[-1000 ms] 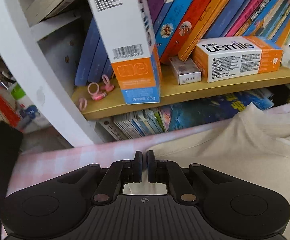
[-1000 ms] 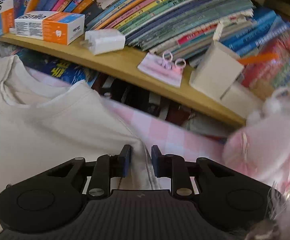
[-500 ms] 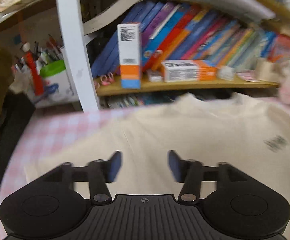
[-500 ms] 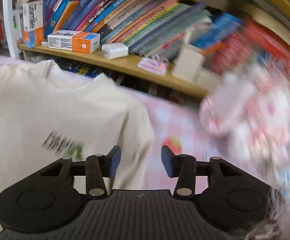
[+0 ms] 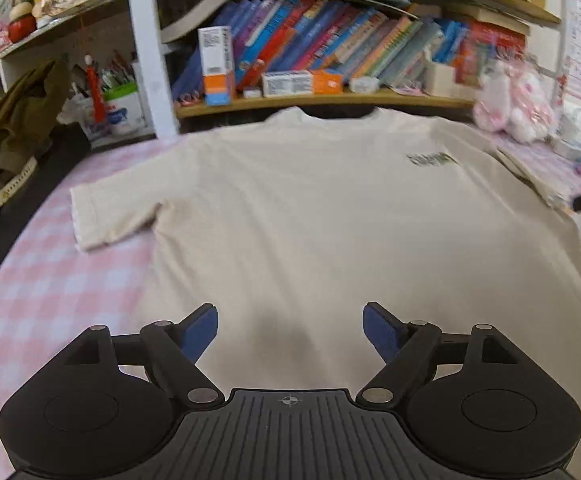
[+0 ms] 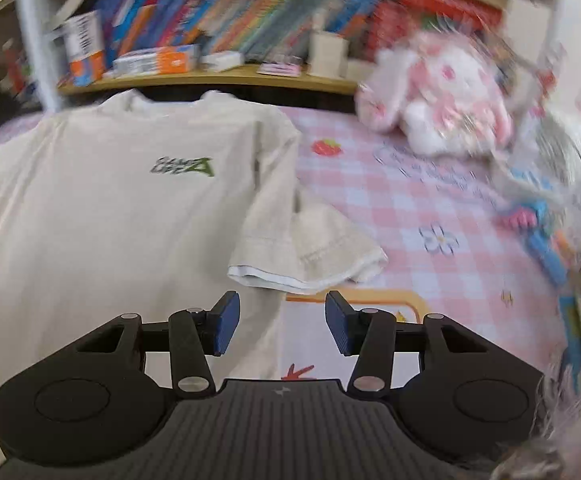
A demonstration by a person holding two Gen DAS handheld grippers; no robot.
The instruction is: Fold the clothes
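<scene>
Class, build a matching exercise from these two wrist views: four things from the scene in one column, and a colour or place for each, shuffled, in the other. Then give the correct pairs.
Column one:
1. T-shirt
2. Plush toy
3. Checked cloth
4. Toothpaste box

Column two:
A. lying on its side on the wooden shelf
B. cream, spread flat with its collar toward the shelf
C. pink and white, covering the surface under the shirt
D. fluffy, sitting right of the shirt near the shelf

Pairs: 1-B, 2-D, 3-C, 4-A
</scene>
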